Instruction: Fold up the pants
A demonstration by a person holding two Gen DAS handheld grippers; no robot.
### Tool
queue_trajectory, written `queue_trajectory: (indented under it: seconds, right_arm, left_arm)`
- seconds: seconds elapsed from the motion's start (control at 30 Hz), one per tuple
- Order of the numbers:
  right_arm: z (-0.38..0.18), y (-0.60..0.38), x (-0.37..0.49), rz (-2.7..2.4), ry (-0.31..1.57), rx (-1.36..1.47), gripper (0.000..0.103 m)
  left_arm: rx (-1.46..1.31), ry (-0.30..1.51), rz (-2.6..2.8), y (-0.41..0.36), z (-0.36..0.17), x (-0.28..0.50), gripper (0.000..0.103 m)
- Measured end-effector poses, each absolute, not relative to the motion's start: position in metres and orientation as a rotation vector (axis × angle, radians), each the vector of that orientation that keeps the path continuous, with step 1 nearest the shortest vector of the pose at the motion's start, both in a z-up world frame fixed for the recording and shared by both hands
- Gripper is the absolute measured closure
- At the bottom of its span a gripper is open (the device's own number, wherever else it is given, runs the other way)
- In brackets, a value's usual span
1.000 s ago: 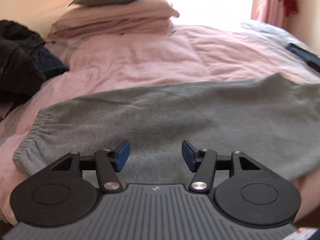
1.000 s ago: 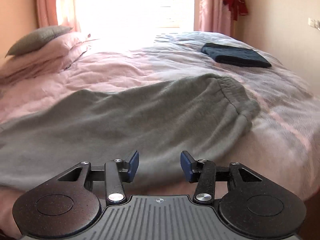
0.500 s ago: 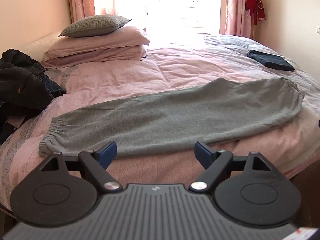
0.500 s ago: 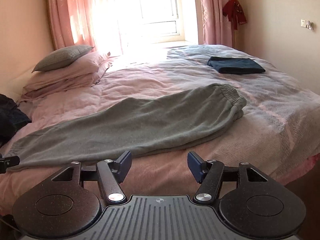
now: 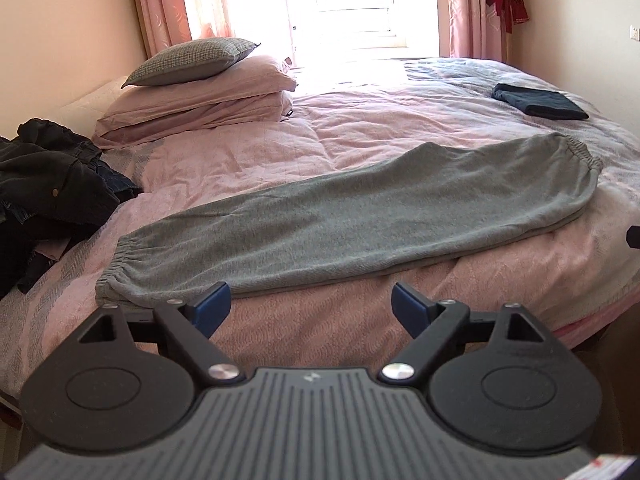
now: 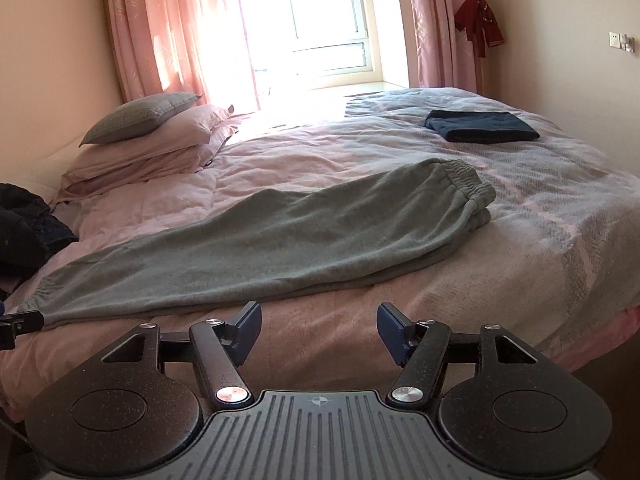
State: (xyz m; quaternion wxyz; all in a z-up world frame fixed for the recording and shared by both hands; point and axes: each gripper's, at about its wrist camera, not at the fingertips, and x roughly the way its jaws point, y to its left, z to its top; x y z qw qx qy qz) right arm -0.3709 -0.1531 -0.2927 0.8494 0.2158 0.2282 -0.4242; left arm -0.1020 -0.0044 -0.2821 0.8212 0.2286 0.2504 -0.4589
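Grey pants [image 5: 352, 216] are lying folded lengthwise across the pink bed [image 5: 320, 328]. Left gripper [image 5: 310, 306] and right gripper [image 6: 318, 330] are both opening, jaws apart, nothing between them

Grey pants [image 5: 360, 216] on pink herringbone-weave bedspread [image 5: 320, 324]. Grey checked pillow [image 5: 188, 60] upper left. Pink curtains [image 6: 168, 28]. Navy folded cloth [image 6: 480, 126] upper right. Blue gripper pads [image 5: 210, 306].

Left of the left gripper [image 5: 309, 307], the heap of dark crumpled clothing [image 5: 48, 184] runs off the picture's edge. Far ahead of it, the bright window [image 5: 360, 0] is washed out by glare. The small white wall fitting [image 6: 622, 41], up right of the right gripper [image 6: 318, 332], is too small to identify.
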Motion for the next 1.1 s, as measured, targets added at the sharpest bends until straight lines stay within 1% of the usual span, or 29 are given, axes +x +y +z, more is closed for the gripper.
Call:
queue_trajectory:
  seconds: [0.23, 0.4, 0.6, 0.77, 0.87, 0.97, 1.0, 1.07, 1.1]
  right_arm:
    - [-0.304, -0.187, -0.382, -0.895, 0.497, 0.498, 0.042]
    - [-0.305, -0.199, -0.387, -0.955, 0.509, 0.478, 0.042]
    - [-0.319, -0.202, -0.393, -1.043, 0.533, 0.489, 0.042]
    - [-0.338, -0.219, -0.378, -1.094, 0.512, 0.6, 0.042]
    - [-0.347, -0.231, -0.351, -1.056, 0.532, 0.613, 0.042]
    - [-0.354, -0.245, -0.314, -0.992, 0.577, 0.584, 0.042]
    - [-0.356, -0.251, -0.3, -0.966, 0.592, 0.569, 0.042]
    - [-0.358, -0.263, -0.278, -0.923, 0.609, 0.55, 0.042]
    - [-0.359, -0.269, -0.267, -0.9, 0.614, 0.541, 0.042]
  left_arm:
    - [0.53, 0.545, -0.966, -0.041, -0.286, -0.116, 0.018]
    - [0.533, 0.558, -1.017, -0.072, -0.299, -0.112, 0.018]
    - [0.521, 0.627, -1.067, -0.107, -0.328, -0.074, 0.019]
    - [0.457, 0.657, -1.002, -0.115, -0.345, -0.01, 0.022]
    - [0.392, 0.675, -0.948, -0.101, -0.36, 0.034, 0.026]
    - [0.339, 0.696, -0.87, -0.076, -0.379, 0.076, 0.035]
    - [0.327, 0.722, -0.812, -0.065, -0.387, 0.092, 0.041]
    - [0.245, 0.77, -0.704, -0.035, -0.398, 0.123, 0.044]
    - [0.205, 0.776, -0.658, -0.021, -0.4, 0.135, 0.057]
